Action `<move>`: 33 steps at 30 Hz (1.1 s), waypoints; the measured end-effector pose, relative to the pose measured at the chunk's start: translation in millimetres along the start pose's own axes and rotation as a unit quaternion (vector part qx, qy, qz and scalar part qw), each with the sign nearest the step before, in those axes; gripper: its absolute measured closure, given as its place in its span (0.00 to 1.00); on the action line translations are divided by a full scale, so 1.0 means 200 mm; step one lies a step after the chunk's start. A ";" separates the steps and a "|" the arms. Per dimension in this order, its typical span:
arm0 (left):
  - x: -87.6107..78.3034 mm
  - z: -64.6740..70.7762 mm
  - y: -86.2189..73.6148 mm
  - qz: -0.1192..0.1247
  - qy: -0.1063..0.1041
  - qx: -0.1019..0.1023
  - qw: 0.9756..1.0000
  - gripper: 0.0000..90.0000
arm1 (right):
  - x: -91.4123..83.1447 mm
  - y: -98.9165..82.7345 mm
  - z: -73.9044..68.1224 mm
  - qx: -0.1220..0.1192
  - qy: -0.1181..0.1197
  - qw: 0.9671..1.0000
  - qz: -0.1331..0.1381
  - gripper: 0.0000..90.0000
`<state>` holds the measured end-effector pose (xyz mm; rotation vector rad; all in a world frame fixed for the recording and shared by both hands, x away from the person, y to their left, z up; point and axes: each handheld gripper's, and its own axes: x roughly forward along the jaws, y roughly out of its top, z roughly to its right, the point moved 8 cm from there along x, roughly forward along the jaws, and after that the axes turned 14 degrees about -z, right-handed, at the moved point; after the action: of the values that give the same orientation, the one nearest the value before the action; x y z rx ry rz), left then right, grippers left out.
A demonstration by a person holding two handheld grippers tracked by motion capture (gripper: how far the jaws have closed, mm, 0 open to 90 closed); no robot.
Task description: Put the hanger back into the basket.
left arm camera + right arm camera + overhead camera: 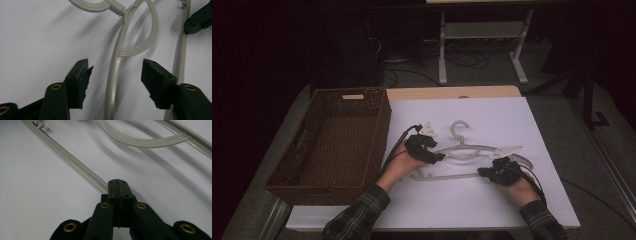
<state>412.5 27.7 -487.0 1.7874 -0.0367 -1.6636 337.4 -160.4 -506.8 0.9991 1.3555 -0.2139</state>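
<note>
Basket [332,145] left of hanger [472,150] | table [522,125] bare around | nothing blocking

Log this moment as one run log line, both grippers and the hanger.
left gripper: open, astride hanger arm, not touching | right gripper: shut on hanger's bottom bar | hanger: flat on table | basket: left of hanger

Basket [332,145] on the counter [492,210], at its left side. Hanger [462,150] flat on the counter, right of the basket, hook toward the far edge. Left tongs [439,157] at the hanger's left arm; right tongs [482,172] at its lower bar.
</note>
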 end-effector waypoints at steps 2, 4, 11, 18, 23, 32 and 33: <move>0.02 -0.01 0.00 -0.008 -0.005 0.003 1.000 0.52 | 0.00 0.00 0.00 0.000 -0.001 1.000 0.000 1.00; 0.04 -0.01 -0.01 -0.019 -0.011 0.008 1.000 0.58 | 0.00 0.00 0.00 0.002 0.000 1.000 -0.001 1.00; 0.09 -0.01 0.01 -0.033 -0.012 0.023 0.999 0.71 | 0.00 0.00 0.00 0.002 -0.001 1.000 -0.001 1.00; 0.09 -0.01 0.03 -0.036 -0.006 0.039 0.999 0.82 | 0.00 0.00 0.00 0.002 0.000 1.000 -0.001 1.00; 0.10 0.00 0.03 -0.038 -0.001 0.047 0.998 0.87 | 0.00 0.00 0.00 0.003 0.000 1.000 0.000 1.00; 0.07 0.01 0.03 -0.024 -0.008 0.060 0.998 0.89 | -0.02 0.00 0.00 -0.002 -0.002 1.000 0.004 1.00; 0.07 0.01 0.03 -0.024 -0.009 0.061 0.998 0.89 | -0.02 0.00 0.00 -0.003 -0.003 1.000 0.005 1.00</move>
<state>416.0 15.3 -495.7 1.8754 -0.1065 -1.7448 335.3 -161.7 -502.6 0.9990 1.3449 -0.2057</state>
